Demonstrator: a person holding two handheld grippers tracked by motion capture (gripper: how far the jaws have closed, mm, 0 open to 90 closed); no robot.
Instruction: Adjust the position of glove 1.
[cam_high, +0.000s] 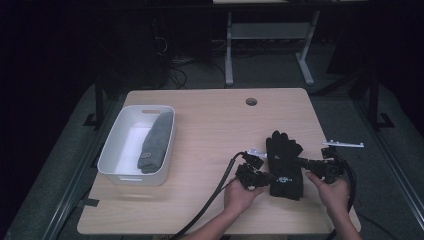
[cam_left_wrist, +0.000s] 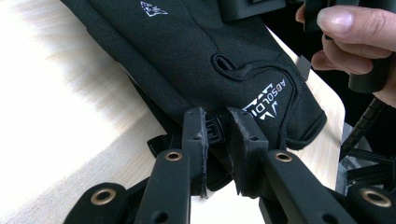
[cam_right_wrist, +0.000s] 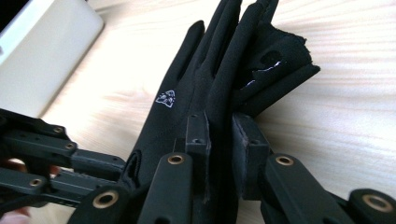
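Tongs of both hands, left tongs (cam_left_wrist: 216, 130) and right tongs (cam_right_wrist: 220, 135), are clamped on the black glove (cam_high: 285, 165); lifting evenly should carry it toward the white bin (cam_high: 112, 145).

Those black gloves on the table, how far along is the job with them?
One grey item already lies in the white bin. The black gloves are in hand: the left gripper pinches the cuff end, the right gripper the finger side. Probably left: moving them into the bin.
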